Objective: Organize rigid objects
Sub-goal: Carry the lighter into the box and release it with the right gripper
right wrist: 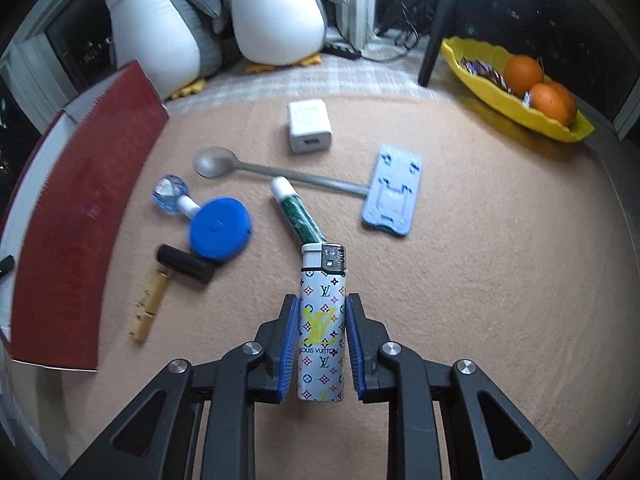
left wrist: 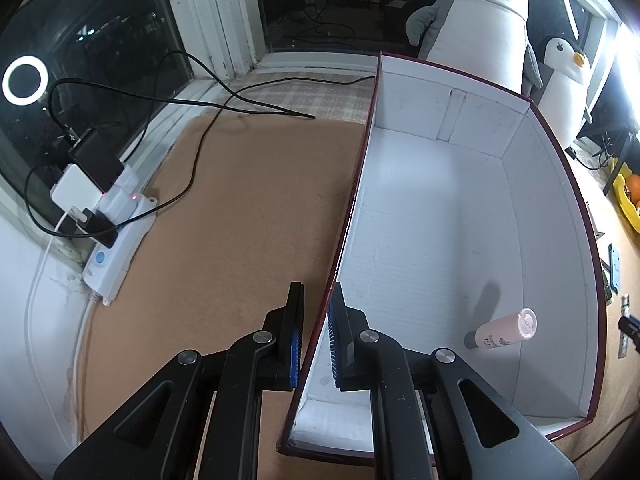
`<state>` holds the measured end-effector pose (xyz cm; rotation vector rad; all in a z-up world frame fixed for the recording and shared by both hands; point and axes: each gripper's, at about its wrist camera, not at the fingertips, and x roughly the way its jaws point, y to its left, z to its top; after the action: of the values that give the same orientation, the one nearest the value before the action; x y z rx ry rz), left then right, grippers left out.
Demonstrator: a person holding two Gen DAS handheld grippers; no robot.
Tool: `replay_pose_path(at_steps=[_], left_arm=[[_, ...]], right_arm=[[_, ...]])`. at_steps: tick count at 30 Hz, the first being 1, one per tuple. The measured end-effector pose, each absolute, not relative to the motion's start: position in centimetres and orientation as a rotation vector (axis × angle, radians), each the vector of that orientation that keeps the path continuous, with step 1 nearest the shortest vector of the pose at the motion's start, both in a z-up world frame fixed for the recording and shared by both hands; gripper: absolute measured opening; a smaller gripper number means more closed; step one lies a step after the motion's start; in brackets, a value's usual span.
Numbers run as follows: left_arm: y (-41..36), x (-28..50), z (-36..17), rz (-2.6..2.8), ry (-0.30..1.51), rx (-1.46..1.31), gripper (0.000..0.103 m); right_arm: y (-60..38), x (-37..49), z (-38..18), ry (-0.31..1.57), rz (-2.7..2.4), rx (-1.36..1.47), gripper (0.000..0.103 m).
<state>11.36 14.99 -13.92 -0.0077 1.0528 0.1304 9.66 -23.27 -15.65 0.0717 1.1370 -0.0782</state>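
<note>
My left gripper (left wrist: 318, 312) is shut on the left wall of a white box with a dark red rim (left wrist: 352, 200). A pink bottle (left wrist: 504, 330) lies inside the box at its right side. My right gripper (right wrist: 320, 312) is shut on a white patterned lighter (right wrist: 321, 324), held above the tan mat. On the mat beyond lie a green tube (right wrist: 294, 212), a grey spoon (right wrist: 260, 170), a blue round tape measure (right wrist: 220, 234), a black cylinder (right wrist: 184, 264), a wooden piece (right wrist: 149, 304), a white charger (right wrist: 309, 125), a clear-topped knob (right wrist: 171, 196) and a blue phone stand (right wrist: 394, 192).
The box's red outer wall (right wrist: 80, 240) stands at the left of the right wrist view. A yellow bowl with oranges (right wrist: 516, 88) sits at the back right. Plush penguins (right wrist: 224, 12) stand at the back. A power strip with chargers and cables (left wrist: 116, 224) lies left of the box.
</note>
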Motion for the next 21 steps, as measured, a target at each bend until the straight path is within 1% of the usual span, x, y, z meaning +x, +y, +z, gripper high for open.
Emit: replay_pose_path(at_steps=[12, 17, 21], left_arm=[[15.4, 10.7, -13.8, 0.113, 1.045, -0.033, 0.009], [15.4, 10.5, -13.6, 0.110, 1.037, -0.043, 0.009], [15.5, 10.4, -13.6, 0.108, 1.032, -0.050, 0.009]], right_arm=[[-14.5, 10.3, -8.1, 0.994, 0.148, 0.021, 0.021], [-10.1, 11.0, -6.8, 0.971, 0.250, -0.013, 0.021], [-7.0, 11.6, -6.9, 0.967, 0.299, -0.051, 0.021]])
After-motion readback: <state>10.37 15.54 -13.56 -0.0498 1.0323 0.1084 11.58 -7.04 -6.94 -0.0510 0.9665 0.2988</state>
